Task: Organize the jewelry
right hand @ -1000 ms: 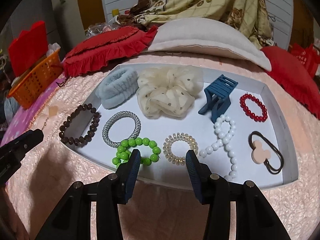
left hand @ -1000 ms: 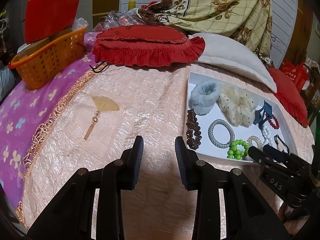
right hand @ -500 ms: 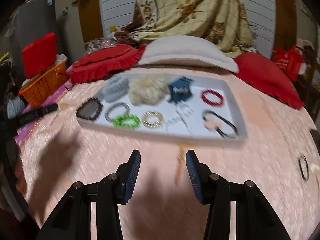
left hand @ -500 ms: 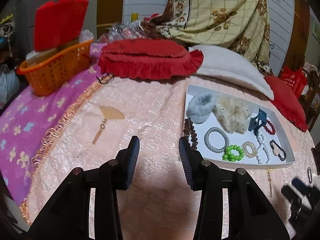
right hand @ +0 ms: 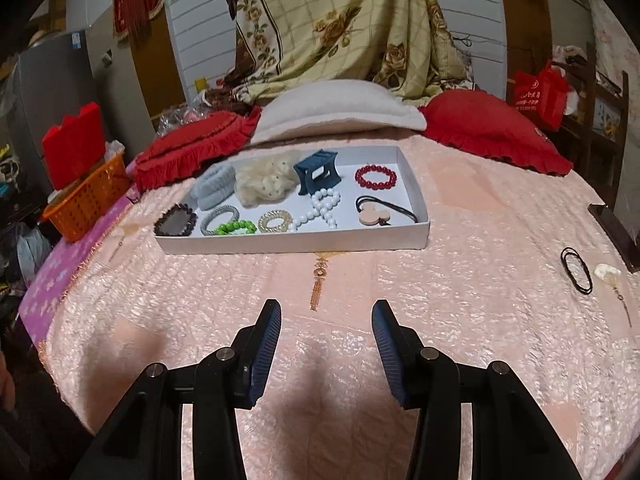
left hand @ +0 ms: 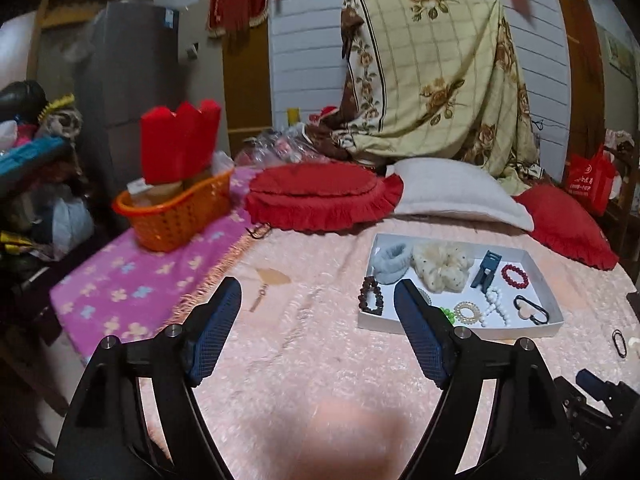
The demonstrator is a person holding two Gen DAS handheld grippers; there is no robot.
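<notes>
While both grippers hang over the pink bedspread (right hand: 460, 240), neither holds anything.

Nearest, the right gripper (right hand: 326, 344) has its jaws parted, nothing between them; the left gripper (left hand: 318, 332) has its jaws spread wide, having just been opening, also empty. Ahead of the right gripper a gold tassel ornament (right hand: 317, 280) lies on the bed, just short of the white tray (right hand: 304, 242); a black hair tie (right hand: 576, 269) lies well off to the right. In the tray sit a brown bead bracelet (right hand: 175, 221), green beads (right hand: 234, 227), a white bead strand (right hand: 320, 210), a red bracelet (right hand: 375, 176), a blue claw clip (right hand: 317, 172) and a cream scrunchie (right hand: 266, 182). A fan-shaped pendant (left hand: 272, 280) lies left of the tray. Beyond are red cushions (left hand: 320, 196) and an orange basket (left hand: 176, 216).
</notes>
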